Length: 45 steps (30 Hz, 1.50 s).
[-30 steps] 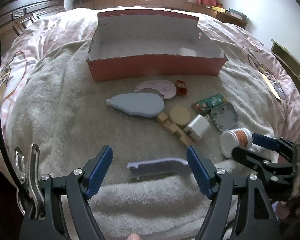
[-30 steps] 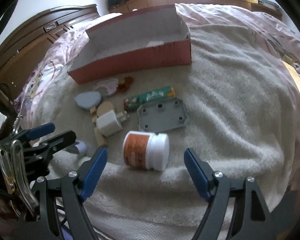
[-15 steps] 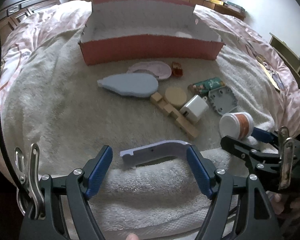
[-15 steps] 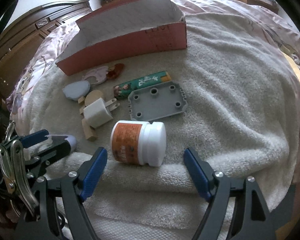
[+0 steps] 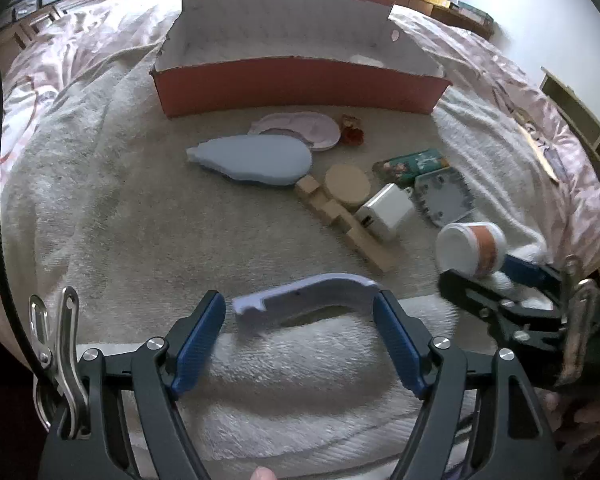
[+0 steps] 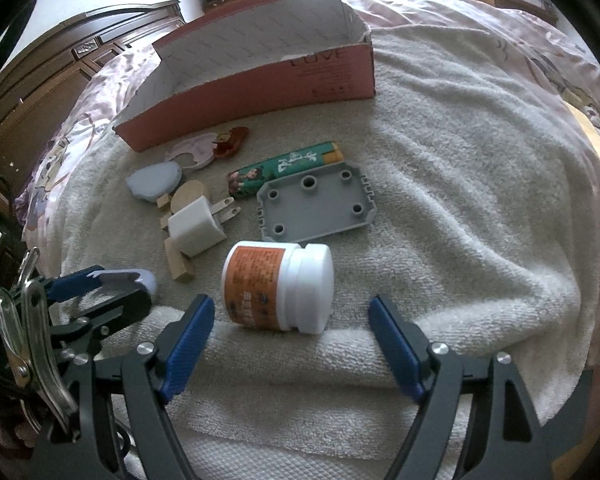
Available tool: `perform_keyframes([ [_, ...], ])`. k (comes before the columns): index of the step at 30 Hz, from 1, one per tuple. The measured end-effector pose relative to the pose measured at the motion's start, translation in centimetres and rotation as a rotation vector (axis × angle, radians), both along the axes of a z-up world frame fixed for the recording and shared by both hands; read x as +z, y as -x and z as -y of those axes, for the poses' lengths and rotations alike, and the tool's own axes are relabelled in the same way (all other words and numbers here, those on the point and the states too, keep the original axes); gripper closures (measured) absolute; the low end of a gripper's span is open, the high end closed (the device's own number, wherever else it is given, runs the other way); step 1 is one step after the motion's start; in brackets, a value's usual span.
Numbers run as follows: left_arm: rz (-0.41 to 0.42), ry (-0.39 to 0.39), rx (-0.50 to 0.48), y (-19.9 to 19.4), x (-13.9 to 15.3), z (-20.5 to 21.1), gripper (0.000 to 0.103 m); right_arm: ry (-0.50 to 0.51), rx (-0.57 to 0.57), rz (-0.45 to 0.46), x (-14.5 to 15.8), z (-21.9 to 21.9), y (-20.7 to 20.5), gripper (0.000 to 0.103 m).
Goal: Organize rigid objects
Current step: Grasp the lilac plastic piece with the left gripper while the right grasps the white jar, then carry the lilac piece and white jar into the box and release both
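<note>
A curved lavender plastic piece [image 5: 306, 294] lies on the towel between the blue pads of my left gripper [image 5: 300, 312], which is open; the right pad is at the piece's end. A white jar with an orange label [image 6: 278, 286] lies on its side just ahead of my right gripper [image 6: 290, 320], which stands open with its pads clear of the jar. An open pink cardboard box [image 5: 300, 84] stands farther back. Before it lie a pale blue flat piece [image 5: 256, 158], a pink plate shape [image 5: 300, 130], a wooden disc [image 5: 347, 185], wooden blocks [image 5: 340, 222], a white charger plug [image 6: 198, 230], a grey plate with holes [image 6: 316, 204] and a green wrapped bar [image 6: 288, 168].
Everything lies on a cream towel [image 6: 460, 200] spread over a bed with a pink quilt [image 5: 60, 48]. The towel's folded edge [image 5: 300, 380] runs under both grippers. A dark wooden headboard [image 6: 60, 80] is at the left, a windowsill with books [image 5: 460, 4] behind.
Both grippers have closed in on their objects: the lavender piece now sits between the left pads, and the jar looms larger before the right pads. The box has slid up in both views.
</note>
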State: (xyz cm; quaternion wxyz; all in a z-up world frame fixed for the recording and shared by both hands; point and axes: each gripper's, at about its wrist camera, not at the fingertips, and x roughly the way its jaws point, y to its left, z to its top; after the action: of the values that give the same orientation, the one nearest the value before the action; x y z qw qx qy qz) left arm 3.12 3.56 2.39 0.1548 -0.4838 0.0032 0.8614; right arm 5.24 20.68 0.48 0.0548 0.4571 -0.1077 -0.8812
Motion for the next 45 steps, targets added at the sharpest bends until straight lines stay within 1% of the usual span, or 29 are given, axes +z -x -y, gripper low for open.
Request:
perform_keyframes([
  [1, 0.009, -0.017, -0.006, -0.1, 0.1, -0.1, 0.025, 0.000, 0.000, 0.000, 0.0, -0.1, 0.0, 0.019],
  [4, 0.009, -0.011, -0.018, -0.1, 0.0, -0.4, 0.025, 0.002, 0.000, 0.001, 0.0, -0.1, -0.1, 0.019],
  [8, 0.026, -0.022, -0.002, 0.3, -0.3, -0.1, 0.025, 0.010, 0.000, -0.002, 0.0, -0.2, -0.1, 0.019],
  [10, 0.041, -0.015, 0.009, 0.7, -0.9, -0.1, 0.025, 0.013, 0.001, -0.004, -0.1, -0.3, -0.2, 0.019],
  [15, 0.025, 0.033, 0.007, 0.7, -1.2, -0.9, 0.024, 0.013, 0.002, -0.004, -0.1, -0.5, -0.2, 0.019],
  [30, 0.000, 0.003, 0.030, 0.3, -0.8, -0.1, 0.027, 0.001, 0.006, -0.006, -0.2, -0.5, -0.2, 0.017],
  [34, -0.010, -0.004, 0.041, 0.1, -0.5, 0.2, 0.027, -0.026, 0.002, -0.006, -0.2, -0.1, -0.2, 0.017],
  [35, -0.013, -0.008, 0.044, 0.1, -0.5, 0.4, 0.027, -0.036, -0.001, -0.006, -0.2, 0.0, -0.2, 0.019],
  [37, -0.019, -0.018, 0.047, 0.0, -0.3, 0.6, 0.027, -0.068, -0.020, -0.007, -0.1, 0.1, -0.3, 0.028],
  [39, -0.025, -0.022, 0.049, -0.1, -0.2, 0.7, 0.027, -0.080, -0.042, -0.011, 0.0, -0.1, -0.4, 0.041],
  [40, -0.029, -0.023, 0.049, -0.2, -0.1, 0.8, 0.027, -0.082, -0.051, -0.012, 0.0, -0.3, -0.5, 0.046],
  [41, -0.034, -0.024, 0.048, -0.2, 0.0, 0.8, 0.027, -0.084, -0.062, -0.013, 0.1, -0.5, -0.5, 0.055],
  [42, -0.040, -0.025, 0.046, -0.3, 0.2, 0.8, 0.027, -0.084, -0.073, -0.014, 0.1, -0.7, -0.6, 0.057],
  [45, -0.060, -0.024, 0.040, -0.4, 0.7, 0.8, 0.027, -0.055, -0.079, -0.023, 0.3, -1.2, -0.7, 0.057],
])
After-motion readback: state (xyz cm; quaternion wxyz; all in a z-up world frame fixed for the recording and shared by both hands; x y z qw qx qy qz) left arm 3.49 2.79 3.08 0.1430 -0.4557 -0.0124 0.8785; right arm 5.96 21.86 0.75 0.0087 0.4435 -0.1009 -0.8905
